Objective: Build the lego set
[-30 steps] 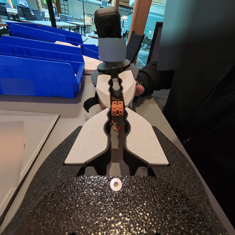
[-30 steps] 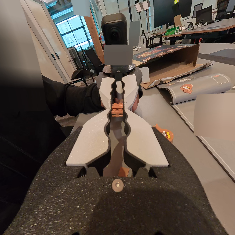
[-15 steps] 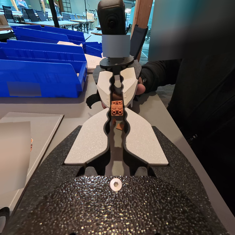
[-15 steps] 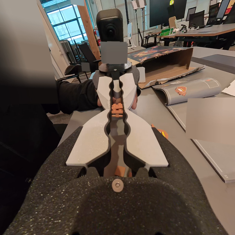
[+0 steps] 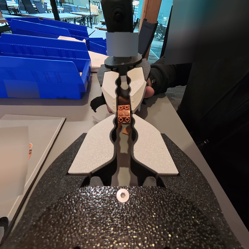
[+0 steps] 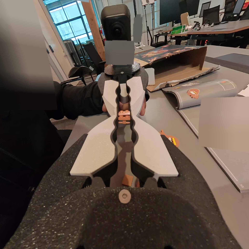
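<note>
Across the lower half of both wrist views lies the black textured body of each gripper, and over it the grey table (image 5: 159, 121) runs up to the frame's middle. At upper left of the left wrist view stand the blue bins (image 5: 40, 75). At upper right of the right wrist view lies a torn cardboard box (image 6: 175, 63), with an open booklet (image 6: 199, 94) below it.

At the centre of each frame the two grippers meet tip to tip. The left gripper (image 5: 124, 119) is clamped on an orange brick (image 5: 124, 119), and its pads press on the brick's two sides. The right gripper (image 6: 124, 119) is clamped on a second orange brick (image 6: 124, 118); in the left wrist view this one sits above, at the far gripper's tips. The two bricks touch each other, but I cannot tell if they are fully joined.

I think the main risk is a slip. Each brick is held only at the very ends of the fingers, so an off-axis push could turn it in the pads or make it pop out. If the studs are not lined up, more force could jam the bricks crooked. A dropped brick would fall on the table near the edge at centre right of the left wrist view, and it could roll off.

Small orange pieces (image 5: 126, 131) lie loose under the fingers, and an orange assembly (image 6: 171, 138) sits at centre right of the right wrist view; a low hand could knock them.
</note>
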`<state>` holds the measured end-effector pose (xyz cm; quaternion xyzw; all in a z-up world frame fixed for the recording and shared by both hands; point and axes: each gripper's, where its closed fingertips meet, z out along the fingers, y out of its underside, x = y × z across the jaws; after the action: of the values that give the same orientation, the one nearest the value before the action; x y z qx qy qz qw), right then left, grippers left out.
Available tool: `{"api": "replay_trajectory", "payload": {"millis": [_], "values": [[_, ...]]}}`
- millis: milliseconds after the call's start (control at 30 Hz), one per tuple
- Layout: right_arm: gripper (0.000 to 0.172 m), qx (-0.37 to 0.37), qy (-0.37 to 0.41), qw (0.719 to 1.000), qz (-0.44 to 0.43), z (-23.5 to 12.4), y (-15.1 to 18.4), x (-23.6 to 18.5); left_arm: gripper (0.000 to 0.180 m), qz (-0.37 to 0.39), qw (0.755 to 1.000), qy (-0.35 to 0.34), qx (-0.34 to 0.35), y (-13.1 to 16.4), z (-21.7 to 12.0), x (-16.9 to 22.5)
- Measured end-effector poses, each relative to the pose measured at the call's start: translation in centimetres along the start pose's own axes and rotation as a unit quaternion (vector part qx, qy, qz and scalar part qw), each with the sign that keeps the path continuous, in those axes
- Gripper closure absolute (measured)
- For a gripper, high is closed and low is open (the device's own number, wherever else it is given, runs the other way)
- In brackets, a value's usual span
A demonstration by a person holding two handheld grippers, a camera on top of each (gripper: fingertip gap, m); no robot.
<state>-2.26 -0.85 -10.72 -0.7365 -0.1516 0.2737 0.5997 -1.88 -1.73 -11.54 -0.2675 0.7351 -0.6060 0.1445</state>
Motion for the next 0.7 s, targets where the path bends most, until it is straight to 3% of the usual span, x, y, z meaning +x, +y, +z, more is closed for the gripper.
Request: {"api": "replay_trajectory", "payload": {"millis": [700], "values": [[0.155,-0.008,0.011,0.999,-0.032,-0.10,0.00,0.10,0.164,-0.003,1.000,-0.003,0.000,-0.06,-0.15,-0.17]]}}
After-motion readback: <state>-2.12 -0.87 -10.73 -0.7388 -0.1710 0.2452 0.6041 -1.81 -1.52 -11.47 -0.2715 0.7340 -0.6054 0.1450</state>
